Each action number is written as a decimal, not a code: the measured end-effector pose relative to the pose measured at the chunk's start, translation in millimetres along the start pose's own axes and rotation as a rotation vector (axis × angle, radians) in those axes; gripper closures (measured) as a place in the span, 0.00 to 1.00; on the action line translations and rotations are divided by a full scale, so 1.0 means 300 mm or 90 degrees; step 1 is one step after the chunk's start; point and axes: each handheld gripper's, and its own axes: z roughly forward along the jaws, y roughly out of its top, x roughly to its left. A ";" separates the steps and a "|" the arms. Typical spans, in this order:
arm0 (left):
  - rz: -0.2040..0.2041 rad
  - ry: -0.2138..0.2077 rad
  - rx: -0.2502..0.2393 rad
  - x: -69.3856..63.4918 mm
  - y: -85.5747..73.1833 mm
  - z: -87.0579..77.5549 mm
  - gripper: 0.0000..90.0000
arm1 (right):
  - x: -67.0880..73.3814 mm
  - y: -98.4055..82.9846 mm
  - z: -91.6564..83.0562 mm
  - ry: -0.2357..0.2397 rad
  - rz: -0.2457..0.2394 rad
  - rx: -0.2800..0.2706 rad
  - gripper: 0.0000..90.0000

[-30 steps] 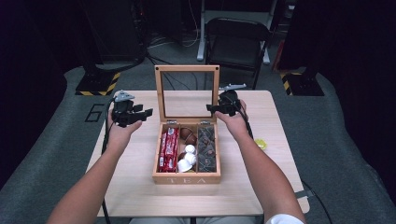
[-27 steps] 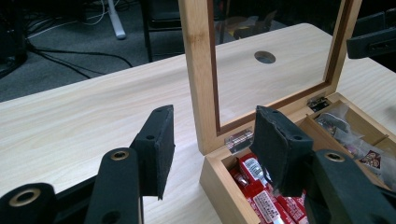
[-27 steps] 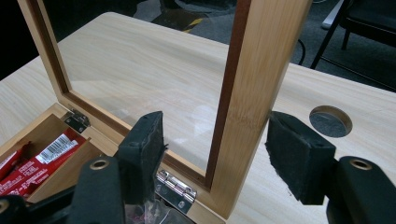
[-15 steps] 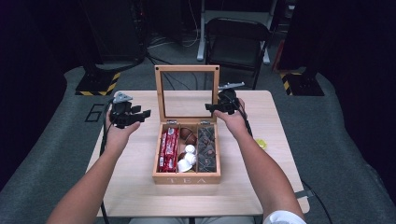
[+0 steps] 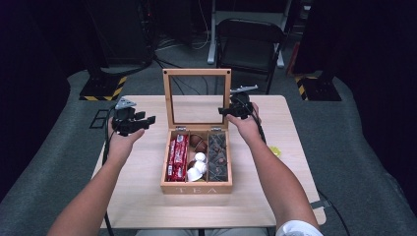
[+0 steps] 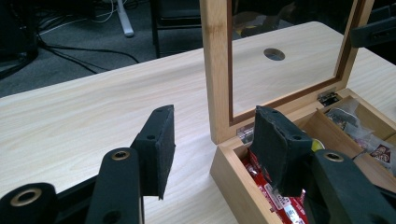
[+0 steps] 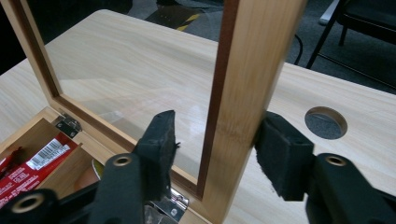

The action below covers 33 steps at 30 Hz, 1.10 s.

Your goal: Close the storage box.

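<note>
A wooden tea box (image 5: 196, 188) stands mid-table with its glass-paned lid (image 5: 196, 72) upright. It holds red packets (image 5: 176, 157), white and brown pods (image 5: 198, 162) and dark packets (image 5: 217, 155). My right gripper (image 5: 226, 112) is open and straddles the lid's right frame post (image 7: 233, 93). Its right pad (image 7: 280, 154) touches the wood, while the left pad stands off in front of the glass. My left gripper (image 5: 144, 120) hovers open and empty just left of the box. From the left gripper (image 6: 215, 116), I look at the lid's left post (image 6: 217, 70) and the box corner.
A small yellow item (image 5: 274, 151) lies on the table to the right of the box. A round cable hole (image 7: 325, 122) sits in the tabletop behind the lid. A dark chair (image 5: 251, 39) stands beyond the far edge. Bare tabletop (image 5: 147, 206) surrounds the box.
My right gripper has edged slightly left onto the lid's right post. The left gripper and the lid have hardly moved.
</note>
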 end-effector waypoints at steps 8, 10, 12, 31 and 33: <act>0.000 0.003 0.001 0.006 -0.003 -0.002 0.54 | -0.001 0.004 -0.002 -0.024 -0.004 0.004 0.67; 0.000 0.003 0.000 0.007 -0.003 -0.004 0.54 | -0.002 0.003 -0.006 -0.027 0.001 0.006 0.71; 0.001 0.003 0.003 0.006 -0.003 -0.004 0.54 | -0.007 0.003 -0.006 -0.023 -0.001 0.004 0.71; 0.006 0.001 0.005 -0.002 0.003 -0.001 0.55 | 0.008 -0.009 -0.028 -0.029 -0.016 -0.004 0.72; 0.005 0.002 0.003 -0.005 0.003 0.001 0.54 | 0.013 -0.013 -0.033 -0.029 -0.012 -0.006 0.72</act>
